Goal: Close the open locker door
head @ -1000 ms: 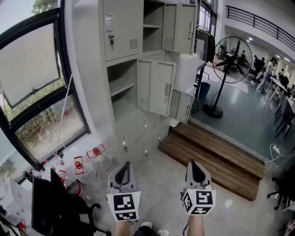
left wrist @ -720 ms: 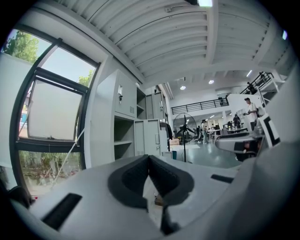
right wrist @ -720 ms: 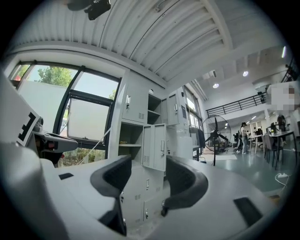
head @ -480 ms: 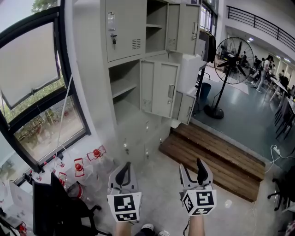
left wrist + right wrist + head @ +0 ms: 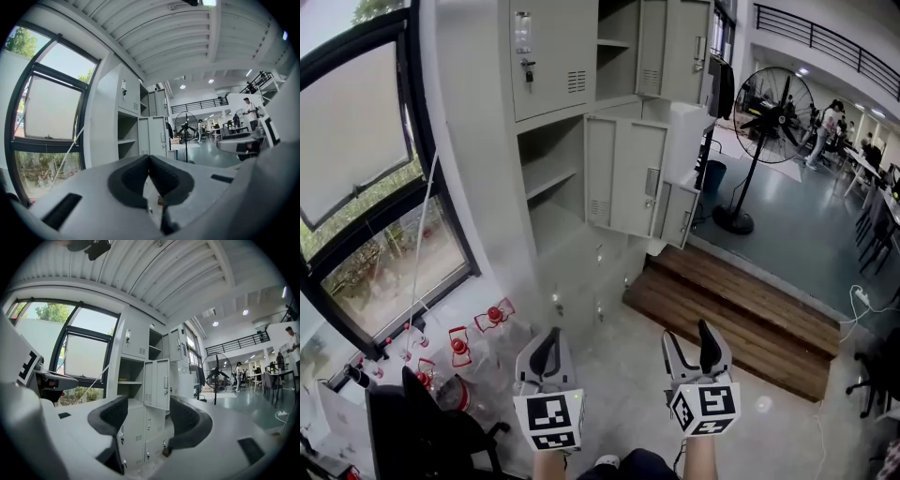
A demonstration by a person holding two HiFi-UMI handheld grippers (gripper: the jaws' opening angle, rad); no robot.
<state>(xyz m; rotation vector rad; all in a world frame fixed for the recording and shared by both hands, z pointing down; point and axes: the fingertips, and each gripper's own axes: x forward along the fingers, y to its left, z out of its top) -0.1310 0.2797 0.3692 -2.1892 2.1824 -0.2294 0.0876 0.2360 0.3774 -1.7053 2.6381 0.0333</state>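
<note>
A grey locker cabinet [image 5: 553, 66] stands ahead with several doors swung open. The middle-row door [image 5: 625, 176] hangs open to the right of its empty compartment, and it also shows in the right gripper view as the open door [image 5: 157, 383]. Another door [image 5: 675, 49] is open above it and a small one [image 5: 678, 214] below. My left gripper [image 5: 546, 349] is low in the head view, far from the lockers, its jaws shut on nothing [image 5: 149, 161]. My right gripper [image 5: 689, 339] is beside it, jaws opening with nothing between them [image 5: 149, 417].
A tall standing fan [image 5: 773, 108] is to the right of the lockers, behind a wooden step platform [image 5: 741, 314]. A large window [image 5: 366, 159] fills the left wall, with red-and-white items [image 5: 459, 342] on the floor below. A black chair [image 5: 412, 427] is at bottom left.
My right gripper's jaws have gone from shut to spread wide. The left gripper stays shut. The lockers sit slightly higher and nearer in the head view.
</note>
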